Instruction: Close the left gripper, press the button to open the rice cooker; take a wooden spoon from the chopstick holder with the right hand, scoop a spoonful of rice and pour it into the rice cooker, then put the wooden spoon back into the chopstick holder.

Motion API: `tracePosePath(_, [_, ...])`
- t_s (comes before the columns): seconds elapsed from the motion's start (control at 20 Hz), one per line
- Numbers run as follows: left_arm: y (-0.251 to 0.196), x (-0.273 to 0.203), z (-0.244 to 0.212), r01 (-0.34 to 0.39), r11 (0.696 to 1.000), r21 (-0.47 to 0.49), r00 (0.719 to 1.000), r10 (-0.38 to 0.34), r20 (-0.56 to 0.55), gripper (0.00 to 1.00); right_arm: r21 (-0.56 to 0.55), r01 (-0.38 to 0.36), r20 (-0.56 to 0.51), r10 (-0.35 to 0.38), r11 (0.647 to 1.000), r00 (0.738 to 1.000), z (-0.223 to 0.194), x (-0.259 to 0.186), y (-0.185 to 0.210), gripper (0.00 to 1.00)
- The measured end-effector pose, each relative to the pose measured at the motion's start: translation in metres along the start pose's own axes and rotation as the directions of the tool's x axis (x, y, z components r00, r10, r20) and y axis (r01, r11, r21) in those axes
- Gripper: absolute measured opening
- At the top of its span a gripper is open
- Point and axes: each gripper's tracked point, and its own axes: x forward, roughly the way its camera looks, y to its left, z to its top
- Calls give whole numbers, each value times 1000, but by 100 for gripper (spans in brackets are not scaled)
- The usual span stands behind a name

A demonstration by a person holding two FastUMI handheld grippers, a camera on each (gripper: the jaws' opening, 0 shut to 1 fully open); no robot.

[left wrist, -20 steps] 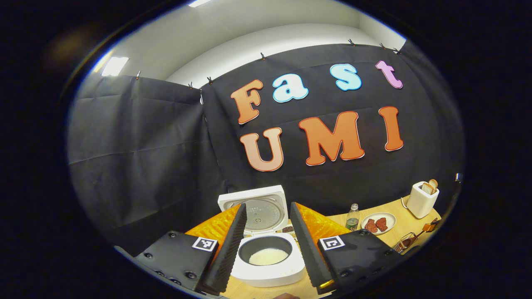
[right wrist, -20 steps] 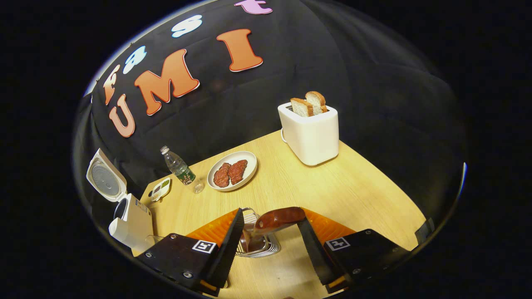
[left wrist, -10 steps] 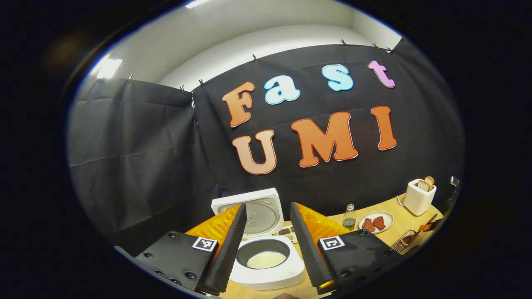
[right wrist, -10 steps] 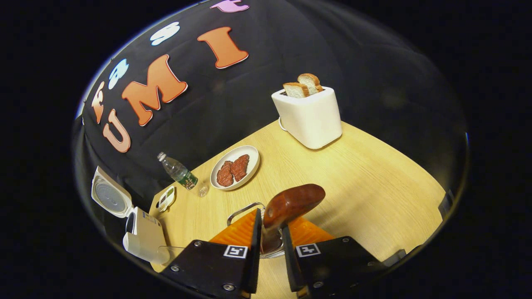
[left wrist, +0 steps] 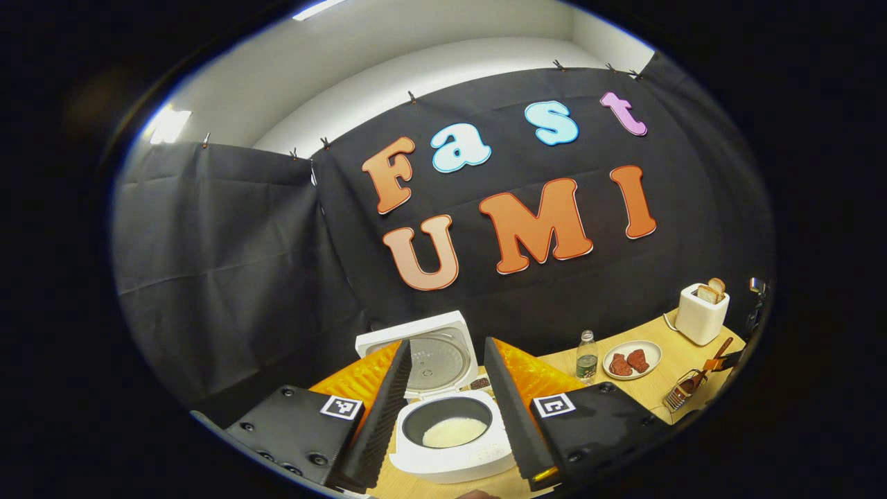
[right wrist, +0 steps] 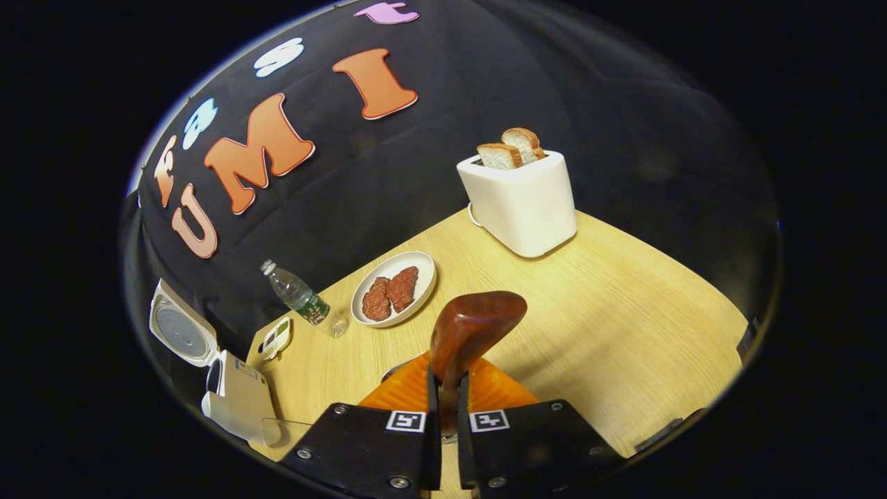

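The white rice cooker [left wrist: 450, 461] stands open with its lid [left wrist: 429, 353] raised and white rice [left wrist: 454, 431] in the pot. My left gripper [left wrist: 443, 416] hangs open above it, touching nothing. Far right in the left gripper view, the wire chopstick holder [left wrist: 681, 396] holds the wooden spoon [left wrist: 712, 355], with the right gripper [left wrist: 727, 360] at its handle. In the right gripper view, my right gripper [right wrist: 443, 391] is shut on the spoon's handle and the spoon's brown bowl [right wrist: 475, 324] sticks up past the fingers. The holder [right wrist: 400, 365] is mostly hidden behind them.
On the wooden table [right wrist: 624, 326] stand a white toaster [right wrist: 520, 201] with bread, a plate of meat [right wrist: 395, 287], a plastic bottle [right wrist: 298, 294] and a small dish [right wrist: 276, 336]. The open rice cooker [right wrist: 232, 402] sits at the table's left end.
My right gripper went from open around the spoon to shut on its handle, and the spoon now stands more upright. The left gripper stayed open and shifted only slightly.
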Motion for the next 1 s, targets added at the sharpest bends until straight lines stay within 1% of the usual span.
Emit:
tracePosePath(0.05, [-2, 1, -3, 7, 1000, -1, 1000, -7, -4, 79, -4, 4, 8, -4, 1000, 1000, 3, -4, 2, 7])
tracePosePath(0.1, [-3, 1, -4, 13, 1000, 0, 1000, -13, -6, 79, -8, 0, 21, 0, 1000, 1000, 8, -8, 5, 7])
tracePosePath(0.15, [-4, 1, -4, 19, 1000, -1, 1000, -19, -6, 71, -14, -8, 36, 8, 1000, 999, 13, -18, 9, 7])
tracePosePath(0.35, [-8, 6, -4, 48, 998, -38, 999, -48, 8, 71, -36, -21, 126, 25, 999, 992, 45, -51, 23, 7])
tracePosePath(0.45, [-13, 9, -9, 70, 994, -84, 998, -70, 7, 70, -49, -46, 153, 53, 998, 987, 58, -72, 35, 6])
tracePosePath(0.55, [-13, 12, -18, 77, 990, -116, 997, -78, -9, 71, -52, -74, 165, 82, 996, 983, 63, -89, 47, 6])
tracePosePath(0.75, [-6, 20, -24, 69, 988, -141, 998, -70, 0, 72, -41, -135, 139, 139, 990, 981, 54, -109, 74, 6])
tracePosePath(0.8, [-8, 21, -26, 83, 985, -153, 997, -83, 2, 75, -41, -146, 129, 150, 988, 980, 48, -112, 80, 7])
tracePosePath(0.9, [-10, 22, -31, 99, 980, -171, 995, -100, 4, 71, -63, -163, 111, 169, 985, 979, 35, -116, 96, 6])
tracePosePath(1.0, [-7, 26, -40, 99, 980, -173, 995, -101, -3, 85, -104, -181, 87, 190, 978, 978, 17, -121, 112, 6])
